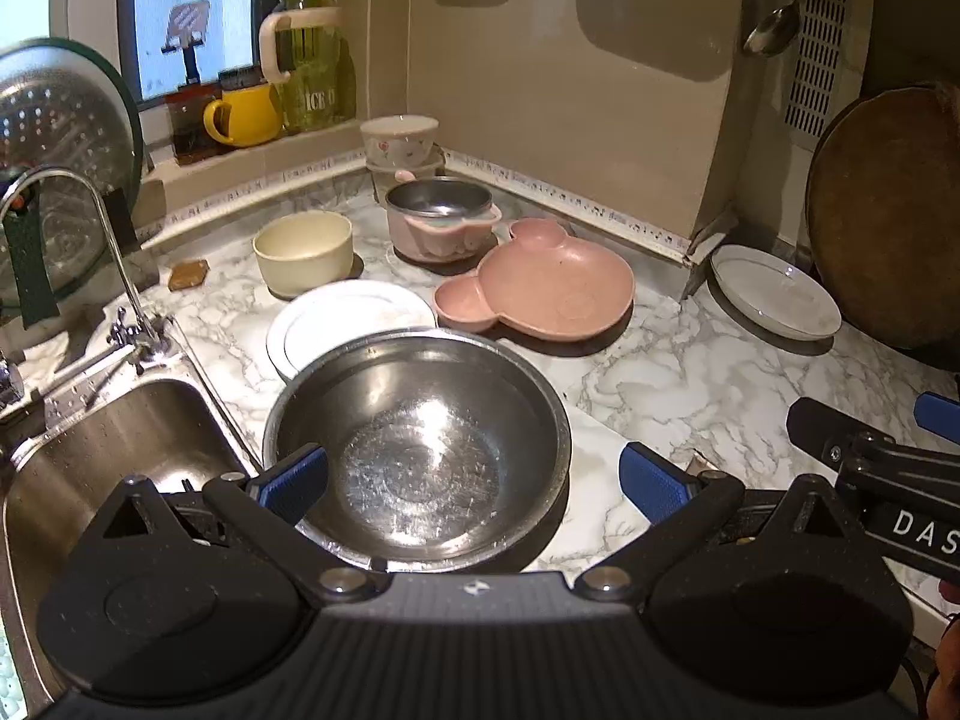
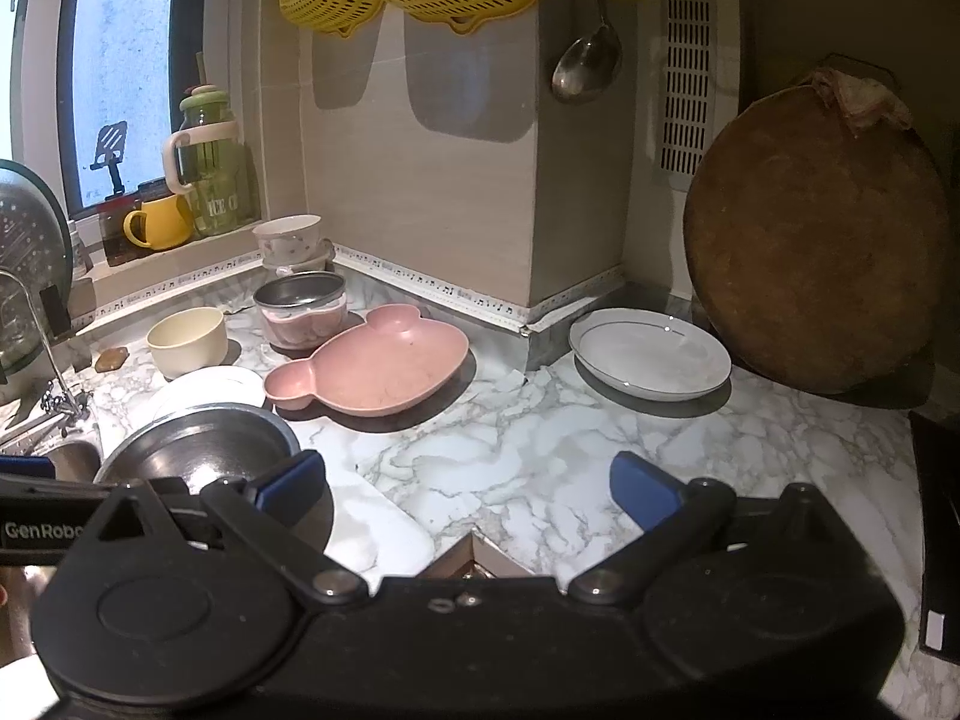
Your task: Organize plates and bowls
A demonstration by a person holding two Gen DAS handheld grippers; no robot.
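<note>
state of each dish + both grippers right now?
left gripper: open, fingers astride steel basin
right gripper: open, empty
steel basin: upright, empty
flat white plate: partly under basin
pink bear plate: upright, empty
cream bowl: upright
rimmed white plate: empty, by cutting board

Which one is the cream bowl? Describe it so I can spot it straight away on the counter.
Start at the sink and its curved tap, then look along the marble counter toward the window corner. The cream bowl stands upright there, just behind the flat white plate. It is plain, matte and straight-sided, unlike the steel-lined pink bowl at its right.
</note>
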